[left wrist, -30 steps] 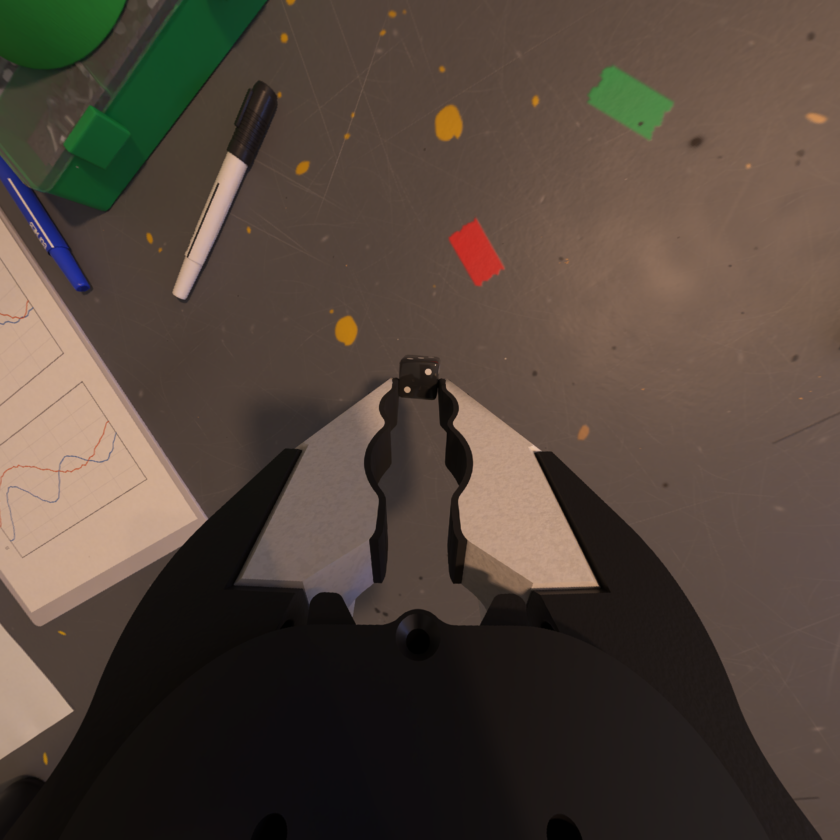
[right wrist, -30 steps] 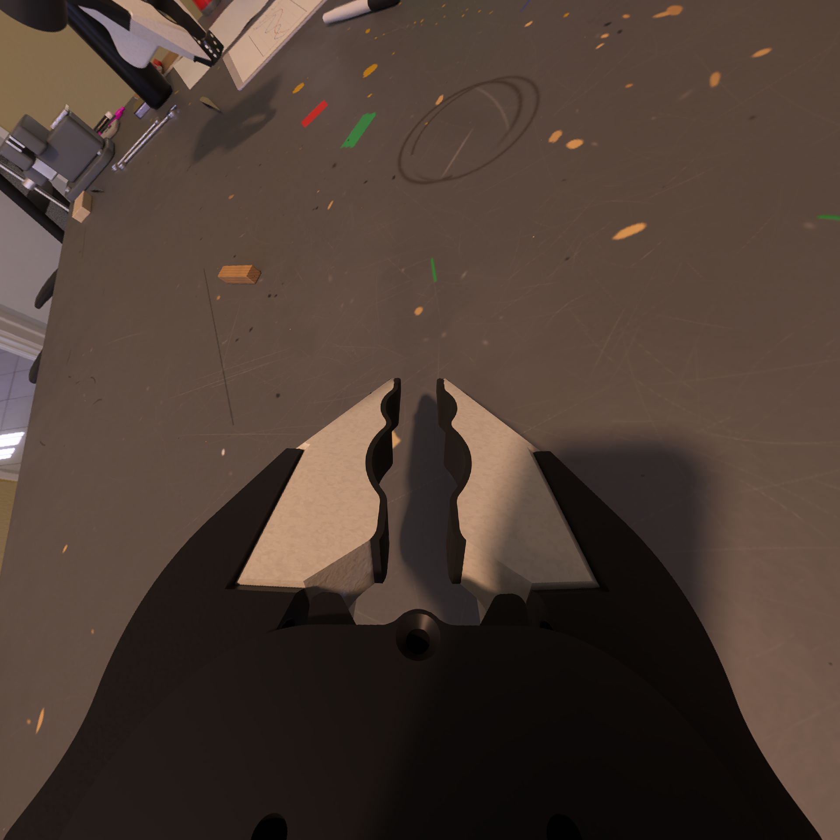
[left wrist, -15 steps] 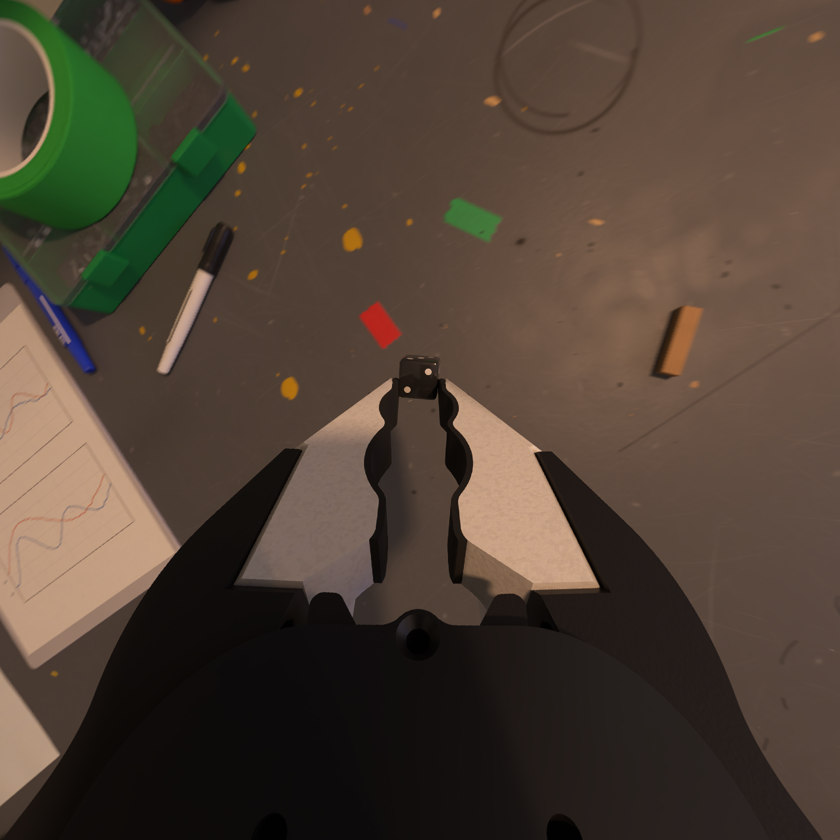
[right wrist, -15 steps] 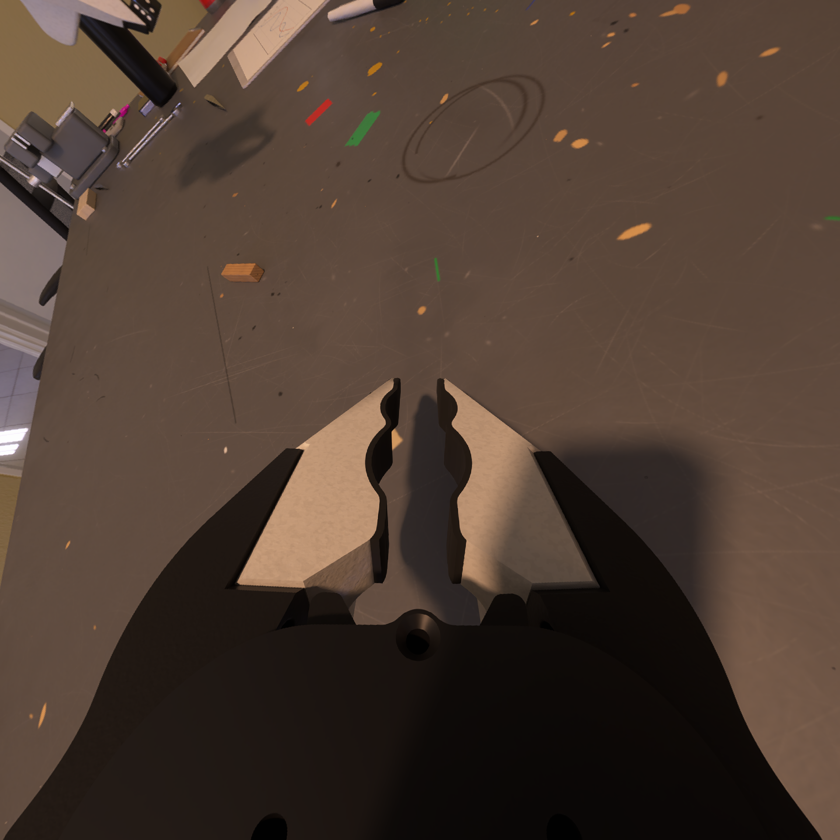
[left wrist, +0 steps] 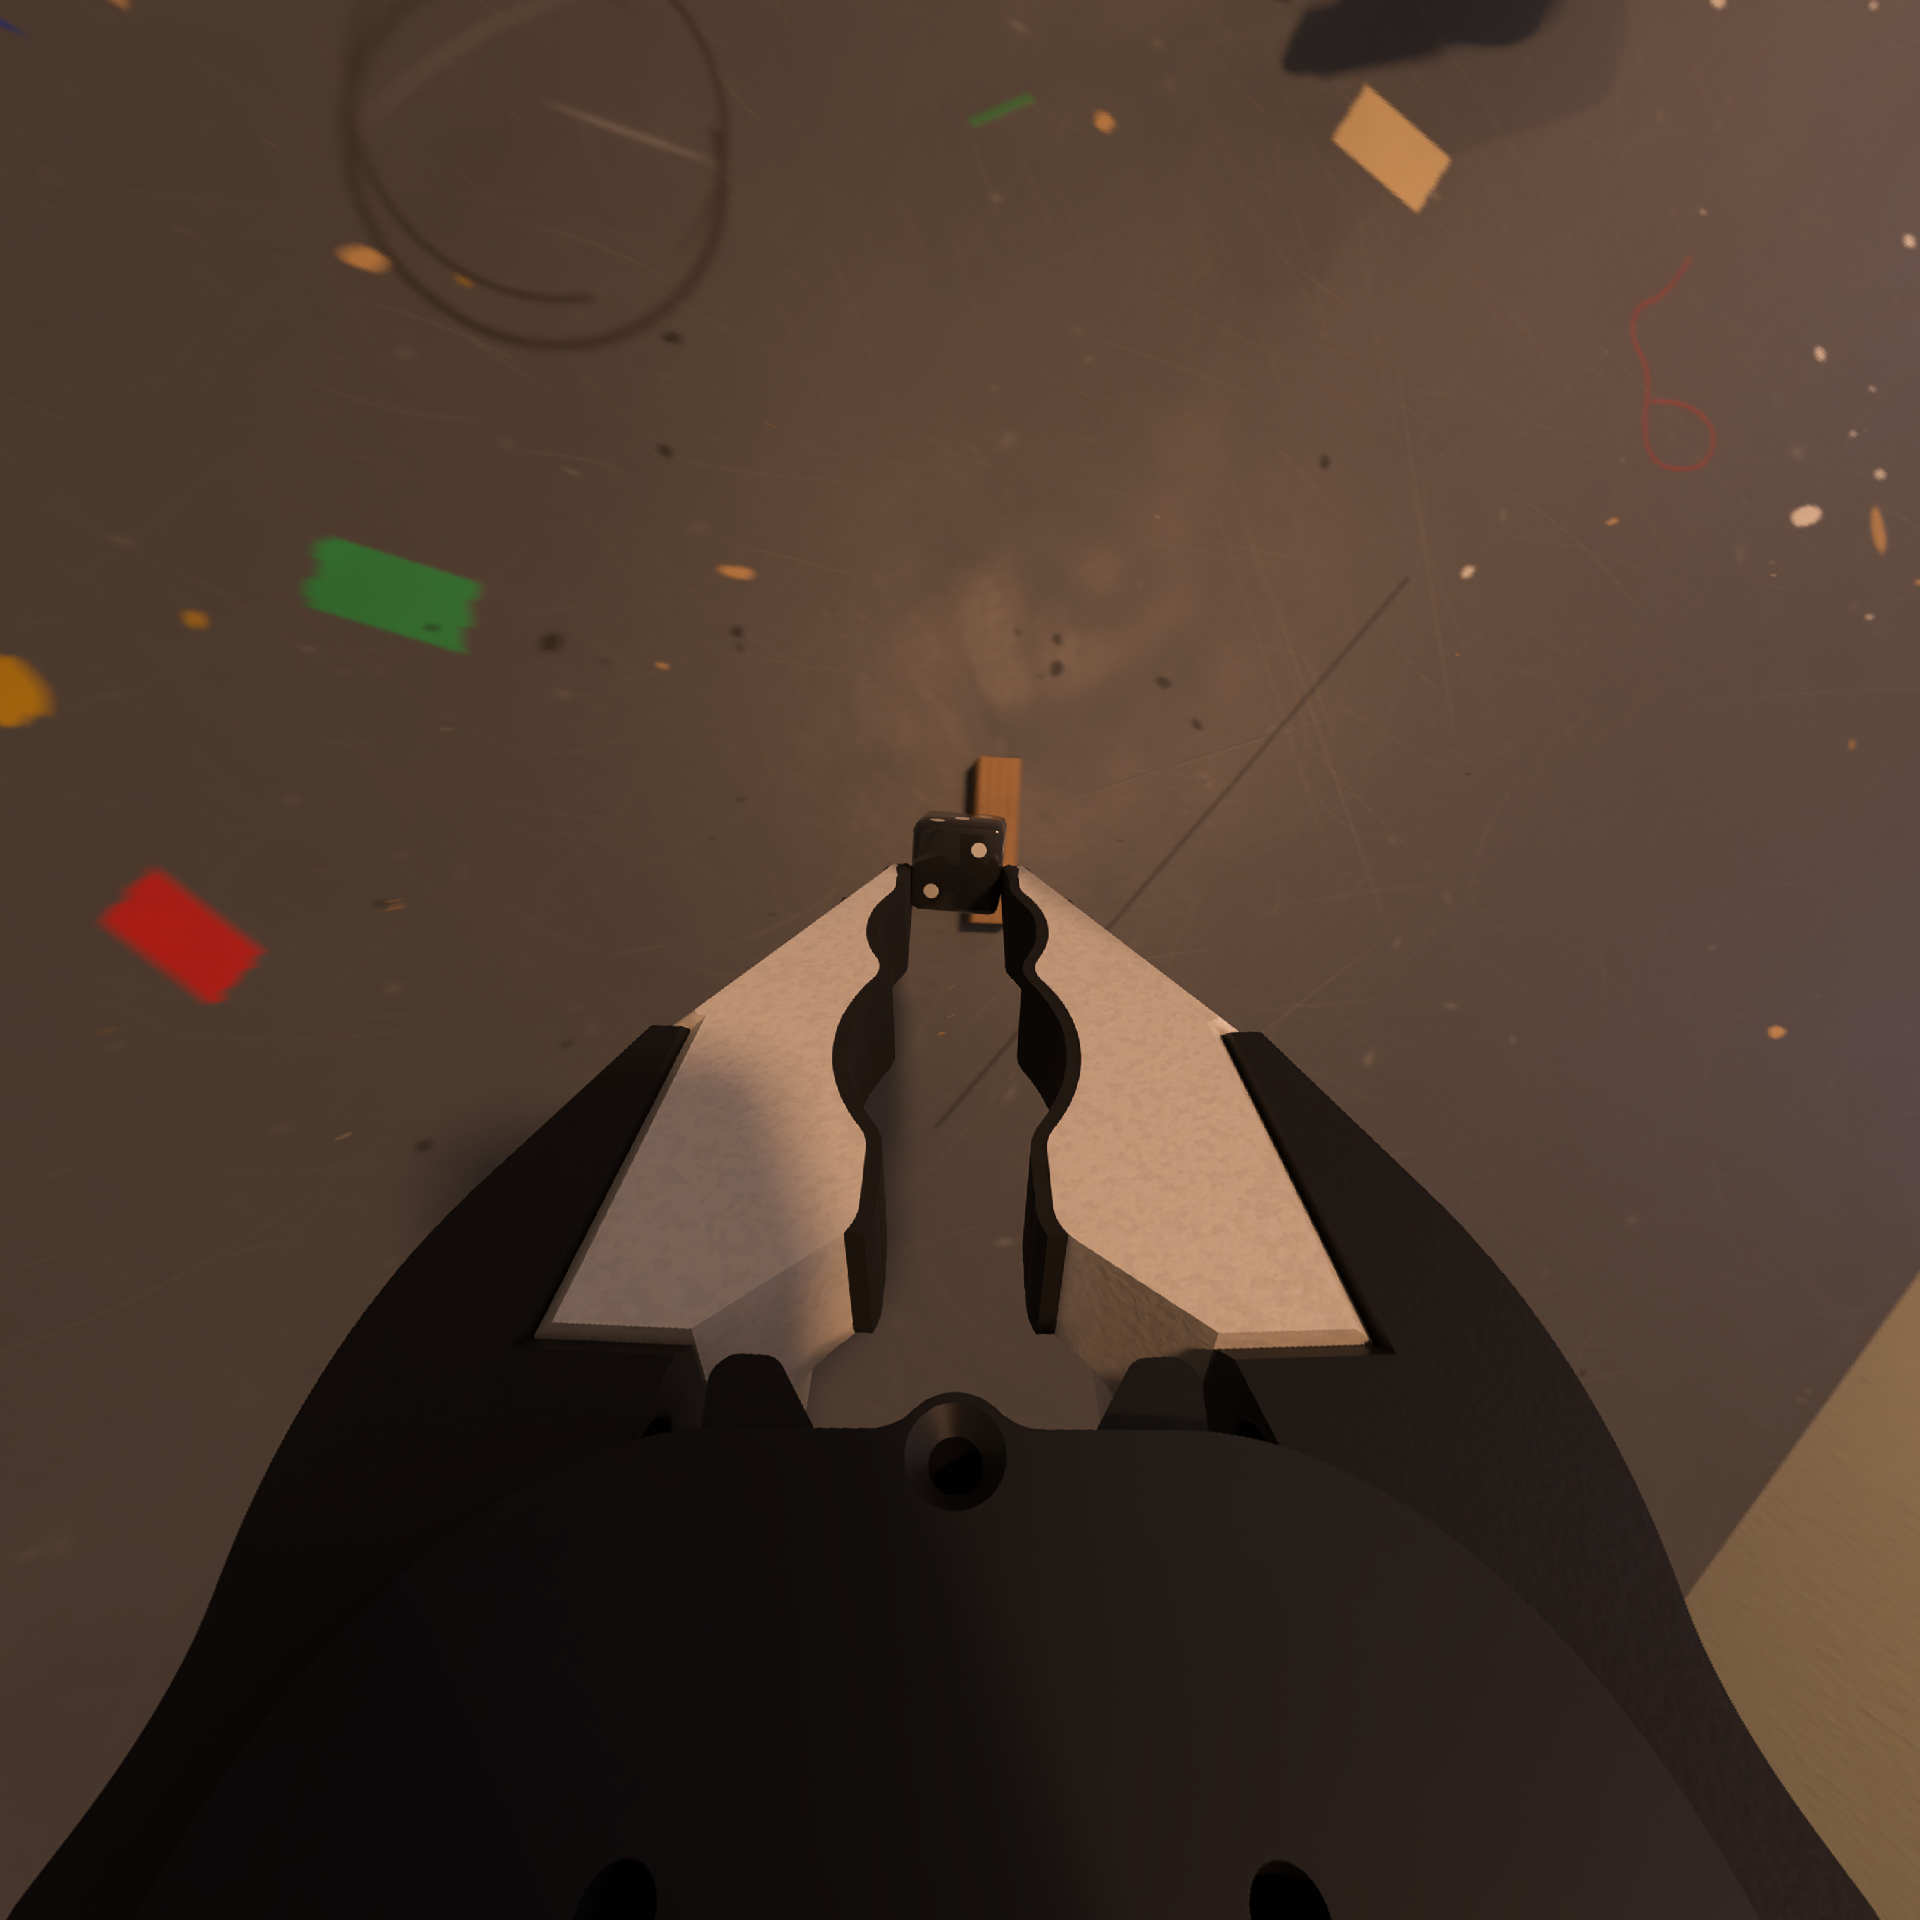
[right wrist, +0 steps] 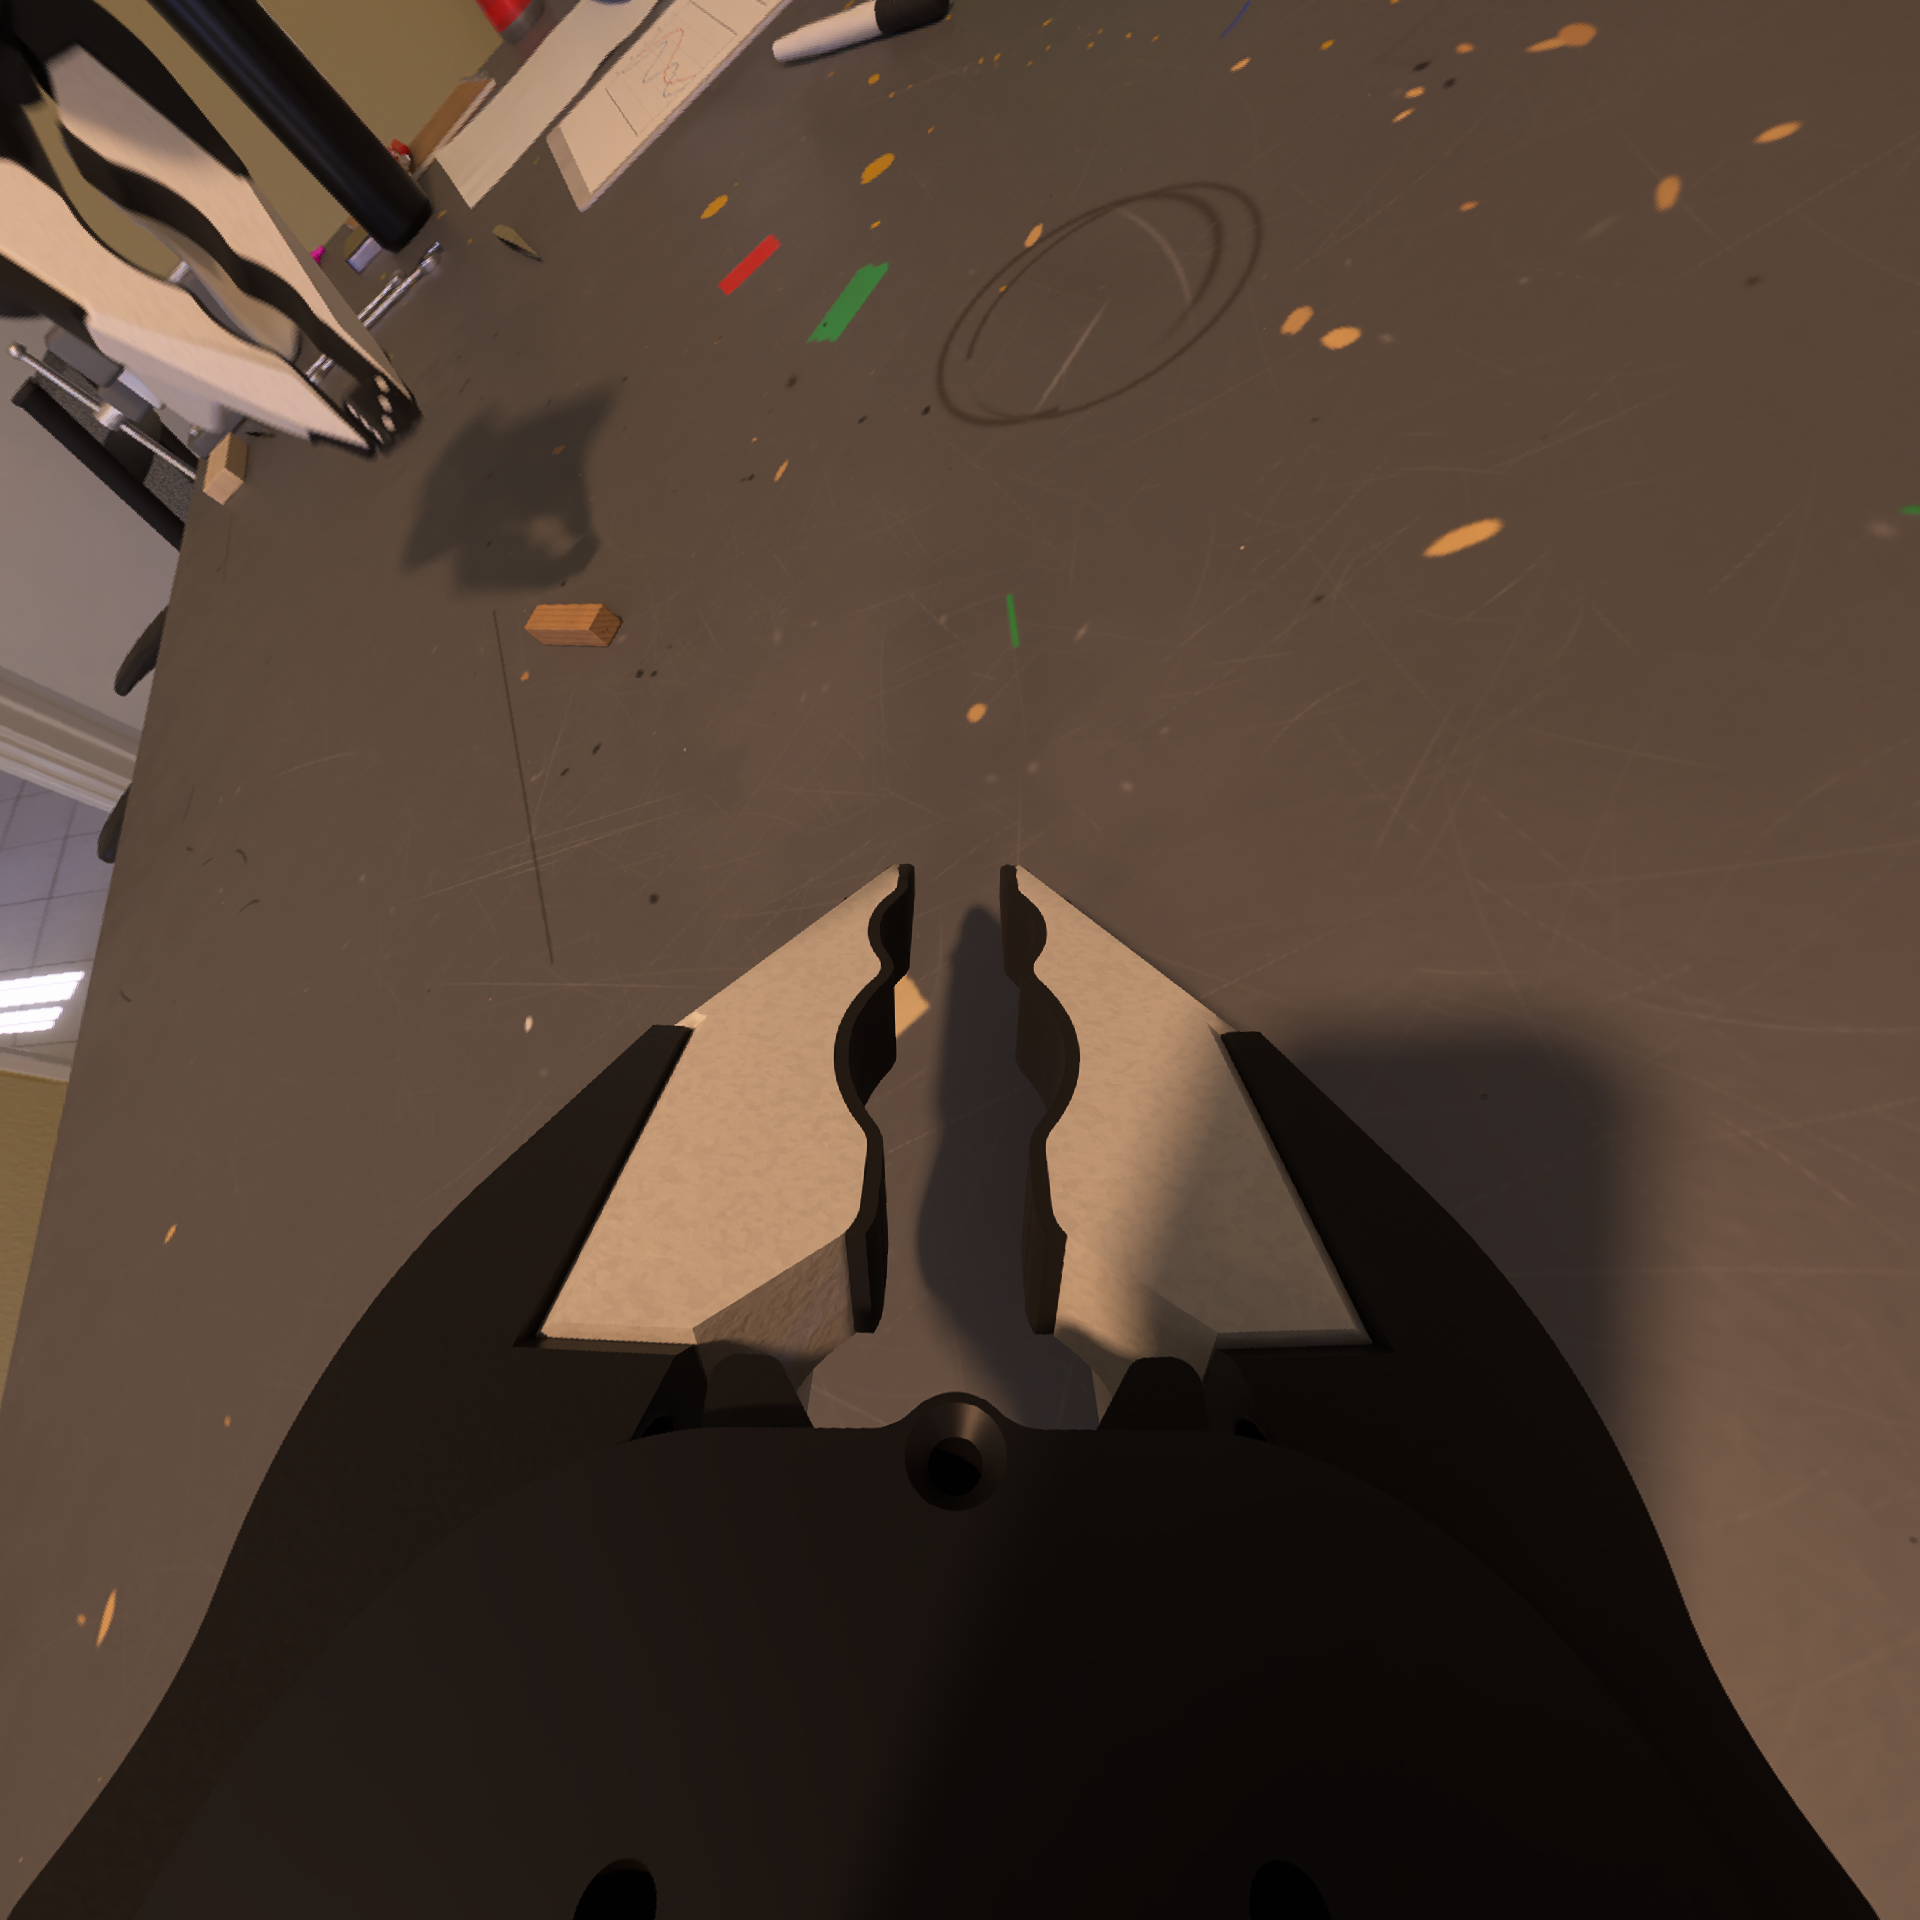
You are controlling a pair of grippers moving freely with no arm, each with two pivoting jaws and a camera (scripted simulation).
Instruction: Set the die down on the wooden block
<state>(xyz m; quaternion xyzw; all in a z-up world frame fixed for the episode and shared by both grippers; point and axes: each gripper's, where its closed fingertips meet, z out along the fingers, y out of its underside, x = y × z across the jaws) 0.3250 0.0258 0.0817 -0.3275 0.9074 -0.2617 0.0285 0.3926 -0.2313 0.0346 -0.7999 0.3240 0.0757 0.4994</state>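
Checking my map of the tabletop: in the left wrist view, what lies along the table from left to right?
Red tape patch → green tape patch → black die held in the jaws → tan paper scrap → red thread squiggle.

Two grippers — left gripper [left wrist: 957,881], right gripper [right wrist: 957,881] — one die [left wrist: 958,864], one wooden block [right wrist: 572,624]

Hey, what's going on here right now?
The left claw is shut on a small black die, carrying it above a dark, paint-flecked table. In the left wrist view the die lines up in front of the wooden block, which lies flat on the table; the die is not yet set down. The right claw hangs off to the side, holding nothing, its fingers slightly apart.
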